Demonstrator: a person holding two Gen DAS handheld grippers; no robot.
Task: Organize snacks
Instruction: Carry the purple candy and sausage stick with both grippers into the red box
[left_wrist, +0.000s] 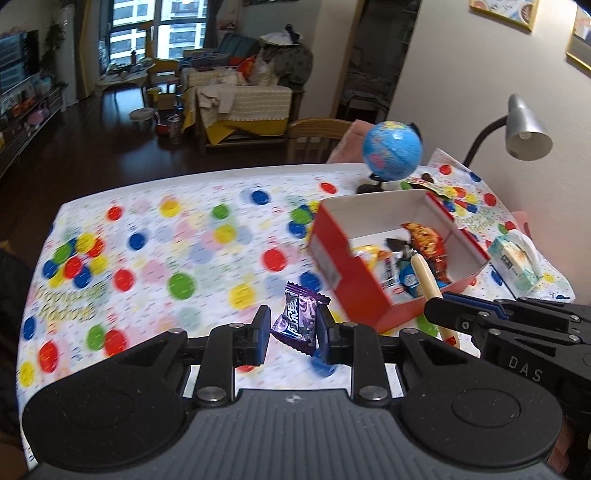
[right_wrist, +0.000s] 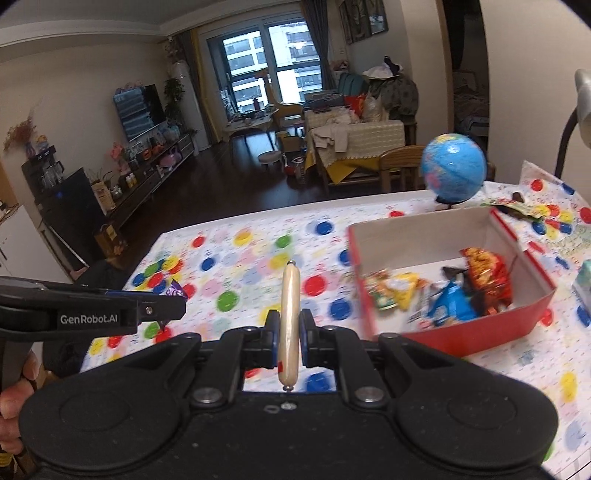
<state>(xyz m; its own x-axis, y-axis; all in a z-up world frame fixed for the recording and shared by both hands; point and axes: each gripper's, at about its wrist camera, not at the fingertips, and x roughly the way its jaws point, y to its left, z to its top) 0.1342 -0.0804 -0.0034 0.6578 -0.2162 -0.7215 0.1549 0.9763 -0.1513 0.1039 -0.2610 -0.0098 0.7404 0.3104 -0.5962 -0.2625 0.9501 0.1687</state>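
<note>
Table (left_wrist: 155, 206) fills the middle of both views, and it wears a white cloth with many red, blue, yellow and green dots. Behind it is a living room with a dark wood floor, a big window (right_wrist: 266, 62), a sofa (left_wrist: 243, 99) piled with clothes, a wooden chair (left_wrist: 317, 136) and a TV shelf along one wall. At the far end of the table stands a small blue globe (left_wrist: 392, 151), and a grey desk lamp (left_wrist: 526, 129) bends over the corner. A tissue pack (left_wrist: 517, 262) lies just beside a red box (left_wrist: 343, 273). The box is white inside and holds a few snack bags in red, blue and yellow. The left gripper (left_wrist: 291, 332) is up above the cloth, and its two pads pinch a purple candy wrapper (left_wrist: 297, 317). The wrapper stands nearly upright between the pads, with its long side running up and down and its crimped top edge pointing up and a bit away. The right gripper (right_wrist: 290, 338) is also above the table, close to the near corner of the red box. Its pads are pressed onto a thin, pale sausage stick (right_wrist: 288, 321). The stick's long side points straight away from the camera, with one tip far ahead of the pads and the other tip back near the gripper body. A hand (right_wrist: 14, 402) shows at the left edge of the right view.
</note>
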